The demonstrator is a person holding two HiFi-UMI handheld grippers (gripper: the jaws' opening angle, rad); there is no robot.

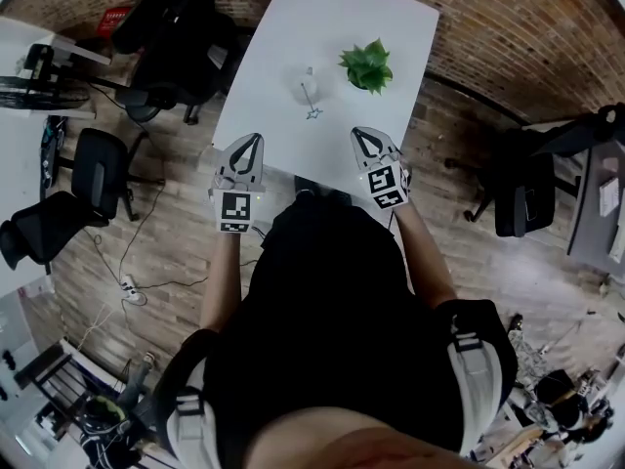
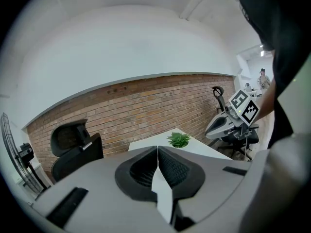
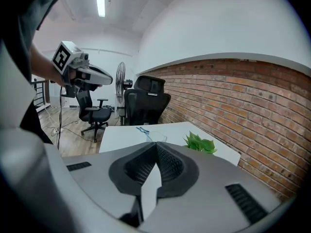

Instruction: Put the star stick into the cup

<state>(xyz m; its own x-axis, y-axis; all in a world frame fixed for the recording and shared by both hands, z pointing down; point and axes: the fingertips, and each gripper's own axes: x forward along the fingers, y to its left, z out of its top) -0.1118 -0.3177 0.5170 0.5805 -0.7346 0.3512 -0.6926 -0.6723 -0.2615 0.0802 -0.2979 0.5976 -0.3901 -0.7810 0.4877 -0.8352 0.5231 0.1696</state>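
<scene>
A clear cup (image 1: 308,88) stands near the middle of the white table (image 1: 283,37). The thin star stick (image 1: 312,106) lies close beside it, star end toward me. Both grippers hover at the table's near edge, apart from the two things. My left gripper (image 1: 251,139) is shut with nothing in it, and so is my right gripper (image 1: 358,132). In the right gripper view the shut jaws meet at my right gripper (image 3: 156,143); just beyond are the cup (image 3: 155,137) and the stick (image 3: 142,129). In the left gripper view my left gripper (image 2: 158,147) hides the cup.
A small green plant (image 1: 367,64) stands on the table right of the cup; it also shows as the plant (image 2: 178,140) and the plant (image 3: 199,143). Black office chairs (image 1: 171,27) stand left of the table, another chair (image 1: 522,189) to the right. A brick wall runs behind.
</scene>
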